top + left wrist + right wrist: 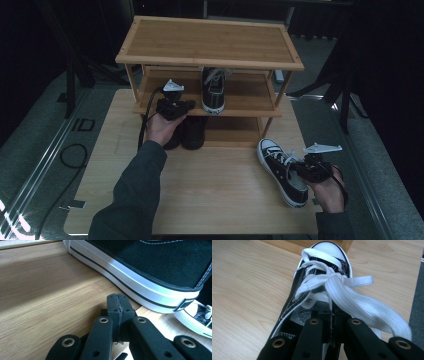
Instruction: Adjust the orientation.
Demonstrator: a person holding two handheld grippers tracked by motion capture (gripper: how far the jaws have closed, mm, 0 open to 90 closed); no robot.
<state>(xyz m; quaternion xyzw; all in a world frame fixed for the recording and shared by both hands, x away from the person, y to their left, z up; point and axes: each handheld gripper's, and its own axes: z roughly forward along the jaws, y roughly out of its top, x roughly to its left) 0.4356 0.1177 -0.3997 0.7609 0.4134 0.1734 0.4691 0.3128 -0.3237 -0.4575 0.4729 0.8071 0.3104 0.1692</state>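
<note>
Right gripper point(301, 166) is seen with jaws pressed together at the tongue and lace area of a black-and-white sneaker point(281, 170); in the right gripper view the jaws point(331, 315) meet just under the white laces point(342, 287), apparently pinching the tongue or upper, though what exactly is clamped cannot be told. That sneaker lies on the near right of the table point(200, 190), toe pointing far toward the wooden shoe rack point(210, 42).

Left gripper point(176, 106) is held at the near edge of the rack's middle shelf point(45, 290), jaws fully closed on nothing, just beside the sole of the matching sneaker point(150, 272) already placed there. Dark shoes point(192, 132) are noted on the lowest level.

Step judged: one sneaker is shelved, the second is gripped for lifting. Next move calls for the second sneaker to be carried far and left, cleared over the shelf edge, and set beside its mate; slippage from a soft-fabric grip is the risk.
</note>
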